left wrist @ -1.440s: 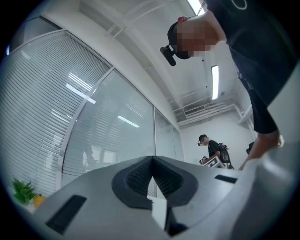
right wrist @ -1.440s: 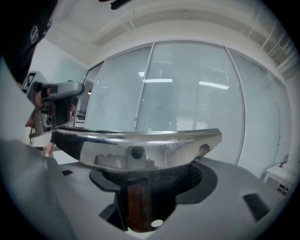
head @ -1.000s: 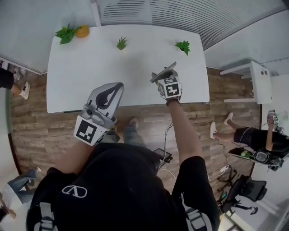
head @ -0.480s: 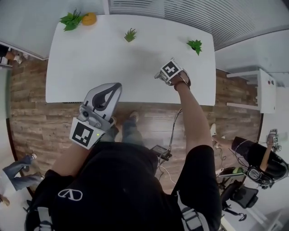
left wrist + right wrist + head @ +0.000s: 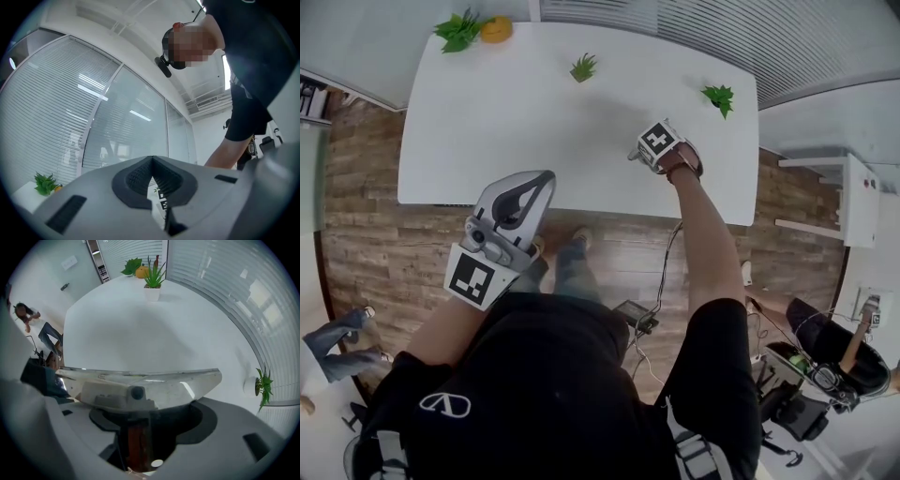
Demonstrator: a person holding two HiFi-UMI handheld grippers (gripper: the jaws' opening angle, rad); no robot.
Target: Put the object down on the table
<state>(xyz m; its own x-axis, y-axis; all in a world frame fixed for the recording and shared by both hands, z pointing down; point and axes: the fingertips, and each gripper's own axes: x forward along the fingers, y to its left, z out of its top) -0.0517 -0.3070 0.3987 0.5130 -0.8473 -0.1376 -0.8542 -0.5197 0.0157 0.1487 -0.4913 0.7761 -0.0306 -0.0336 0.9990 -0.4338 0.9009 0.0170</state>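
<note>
Object [image 5: 140, 383] clamped by brown handle in right gripper [image 5: 656, 147], low over table [image 5: 487, 112], right side; contact unclear to me. Step: put-down, not yet done. Next I'd lower flat, then part jaws. Left gripper [image 5: 151, 161] closed, empty, at front edge.
</note>
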